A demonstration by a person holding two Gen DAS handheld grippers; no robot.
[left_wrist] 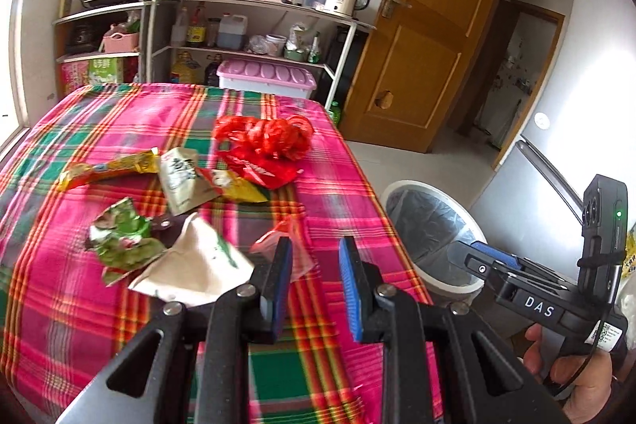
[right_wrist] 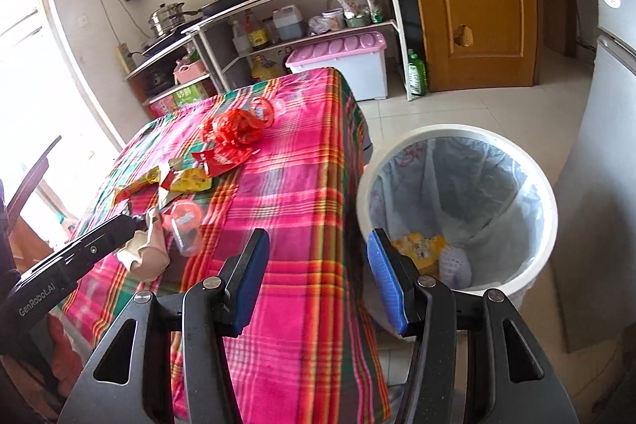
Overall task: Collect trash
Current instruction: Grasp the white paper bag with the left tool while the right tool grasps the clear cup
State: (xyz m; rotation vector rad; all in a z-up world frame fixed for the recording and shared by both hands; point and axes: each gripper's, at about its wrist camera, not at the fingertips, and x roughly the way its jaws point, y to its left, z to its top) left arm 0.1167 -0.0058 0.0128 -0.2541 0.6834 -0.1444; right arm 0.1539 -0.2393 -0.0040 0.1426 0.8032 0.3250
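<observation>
Several pieces of trash lie on the pink plaid tablecloth [left_wrist: 119, 130]: a crumpled white paper [left_wrist: 190, 265], a green wrapper [left_wrist: 123, 241], a clear plastic bag with red print [left_wrist: 278, 245], yellow wrappers [left_wrist: 107, 169] and a red plastic bag [left_wrist: 266, 138]. My left gripper [left_wrist: 314, 261] is open and empty just above the clear bag, right of the white paper. My right gripper [right_wrist: 314, 265] is open and empty, over the table's right edge beside the white trash bin [right_wrist: 544, 193]. The bin is lined with a clear bag and holds a yellow wrapper [right_wrist: 417, 245].
A shelf rack [left_wrist: 254, 6] with pots, bottles and a kettle stands behind the table. A pink-lidded storage box [left_wrist: 266, 78] sits below it. A wooden door [left_wrist: 425, 38] is open at the right. A fridge [right_wrist: 612, 146] stands right of the bin.
</observation>
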